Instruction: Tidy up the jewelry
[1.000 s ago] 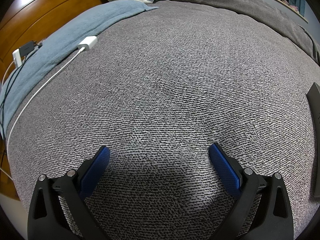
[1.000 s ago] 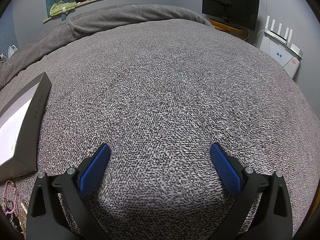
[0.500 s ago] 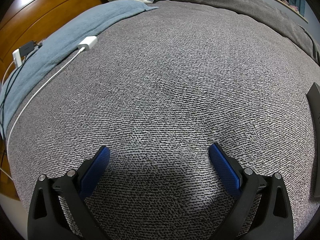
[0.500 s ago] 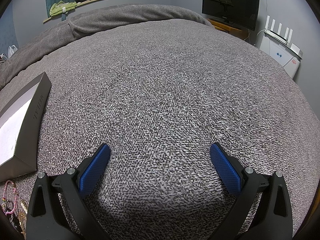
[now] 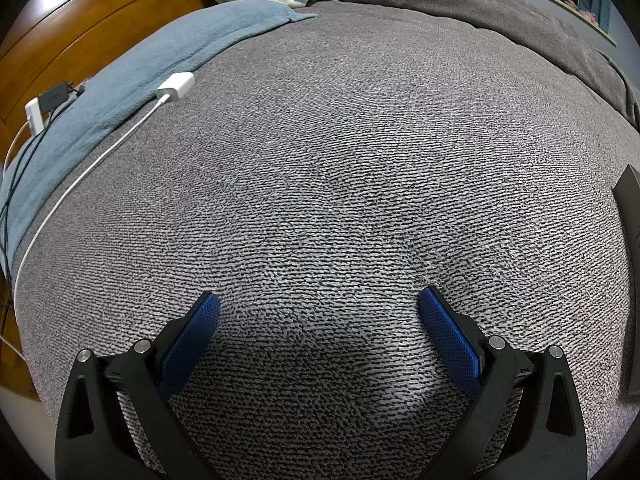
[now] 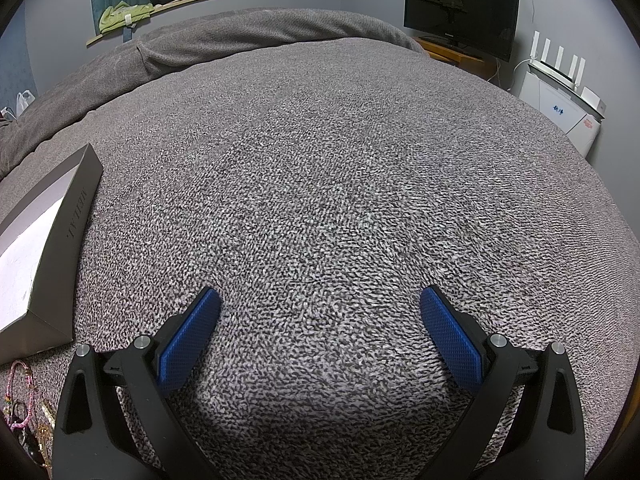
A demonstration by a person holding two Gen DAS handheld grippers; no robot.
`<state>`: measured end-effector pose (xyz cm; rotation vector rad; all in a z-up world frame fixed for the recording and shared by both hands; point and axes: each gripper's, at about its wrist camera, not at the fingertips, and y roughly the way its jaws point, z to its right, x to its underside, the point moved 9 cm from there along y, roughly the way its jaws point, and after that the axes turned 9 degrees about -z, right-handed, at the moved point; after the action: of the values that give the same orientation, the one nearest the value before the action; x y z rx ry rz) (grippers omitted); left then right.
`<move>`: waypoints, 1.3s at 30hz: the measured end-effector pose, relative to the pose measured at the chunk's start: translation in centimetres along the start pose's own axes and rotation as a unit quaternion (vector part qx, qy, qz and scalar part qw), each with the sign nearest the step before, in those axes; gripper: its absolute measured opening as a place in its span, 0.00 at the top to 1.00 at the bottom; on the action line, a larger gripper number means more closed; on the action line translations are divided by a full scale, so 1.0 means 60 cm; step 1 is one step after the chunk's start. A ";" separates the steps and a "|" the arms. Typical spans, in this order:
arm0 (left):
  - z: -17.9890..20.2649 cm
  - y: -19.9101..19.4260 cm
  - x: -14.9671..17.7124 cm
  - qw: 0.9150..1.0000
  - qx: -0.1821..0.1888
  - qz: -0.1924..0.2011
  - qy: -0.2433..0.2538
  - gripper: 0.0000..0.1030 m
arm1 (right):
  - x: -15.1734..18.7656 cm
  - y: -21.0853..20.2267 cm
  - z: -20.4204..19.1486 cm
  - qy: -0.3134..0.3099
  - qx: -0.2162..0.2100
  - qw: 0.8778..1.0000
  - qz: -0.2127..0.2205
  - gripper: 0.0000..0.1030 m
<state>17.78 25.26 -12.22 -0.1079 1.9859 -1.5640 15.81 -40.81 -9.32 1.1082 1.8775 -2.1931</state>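
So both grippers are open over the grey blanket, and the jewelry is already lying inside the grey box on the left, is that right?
Not quite. The jewelry lies on the grey blanket, outside the grey box, near its closest corner; the right wrist view shows it. The rest holds: the left gripper and right gripper are both open over the blanket.

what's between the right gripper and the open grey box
Only bare grey blanket, in the right wrist view: the right gripper is open, the box lies off to its left.

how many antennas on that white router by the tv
4, standing upright in a row on the white router, which sits on top of a white appliance right of the tv. None looks hidden, though they are small in the right wrist view.
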 end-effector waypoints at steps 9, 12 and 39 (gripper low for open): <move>0.000 0.000 0.000 1.000 0.000 0.000 0.000 0.04 | 0.000 0.000 0.000 0.000 0.000 1.000 0.000 0.04; 0.000 0.000 0.000 1.000 0.000 0.000 0.000 0.04 | -0.001 0.000 -0.001 0.000 0.000 1.000 0.000 0.04; 0.000 0.000 0.000 1.000 0.000 0.000 0.000 0.04 | 0.001 0.001 0.000 -0.002 0.004 1.000 0.001 0.04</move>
<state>17.78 25.25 -12.22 -0.1079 1.9858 -1.5641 15.80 -40.78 -9.39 1.1046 1.8672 -2.2027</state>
